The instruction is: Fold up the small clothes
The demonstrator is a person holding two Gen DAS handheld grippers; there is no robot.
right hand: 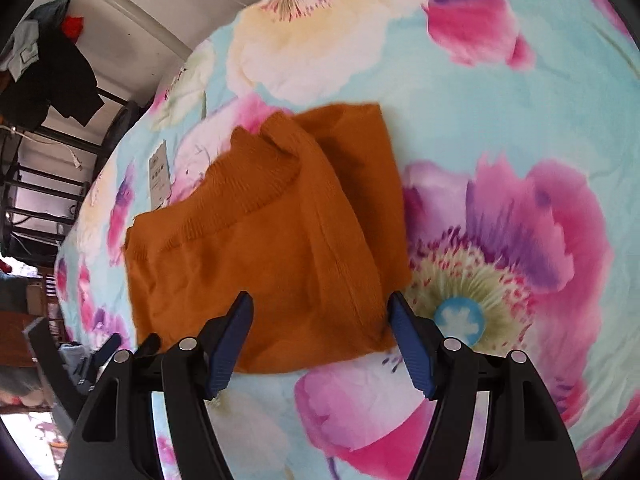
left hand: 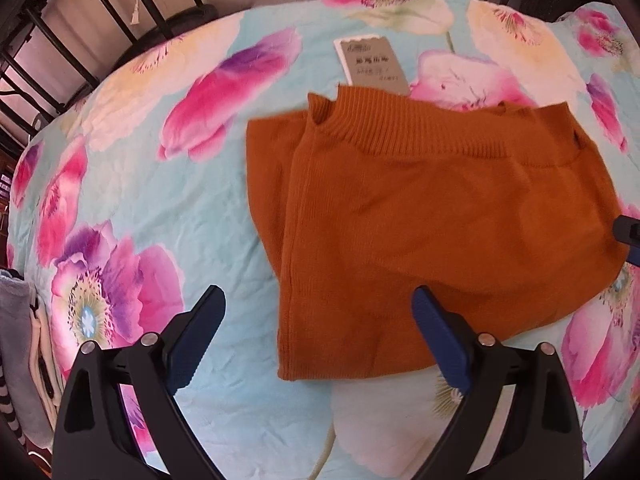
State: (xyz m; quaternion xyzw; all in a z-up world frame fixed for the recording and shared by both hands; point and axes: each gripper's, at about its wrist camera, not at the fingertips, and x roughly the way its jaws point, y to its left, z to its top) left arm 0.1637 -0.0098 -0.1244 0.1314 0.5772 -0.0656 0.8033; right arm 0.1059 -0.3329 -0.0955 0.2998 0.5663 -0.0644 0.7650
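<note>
An orange knit sweater (left hand: 420, 232) lies folded on the flowered bedspread (left hand: 160, 220), ribbed collar toward the far side, a paper tag (left hand: 372, 64) sticking out past the collar. My left gripper (left hand: 320, 300) hovers open over the sweater's near left edge, nothing between its blue fingers (left hand: 440, 340). The right wrist view shows the same sweater (right hand: 260, 248) with the tag (right hand: 160, 176) at its left. My right gripper (right hand: 320, 308) stands open above the sweater's near edge, its fingers (right hand: 412, 348) apart and empty. A tip of the right gripper (left hand: 628, 232) shows at the sweater's right edge.
A black metal bed frame (left hand: 60, 40) runs along the far left. More folded clothes (left hand: 24, 352) lie at the bed's left edge. Dark garments (right hand: 52, 76) hang by the wall. The bedspread (right hand: 500, 120) stretches wide to the right of the sweater.
</note>
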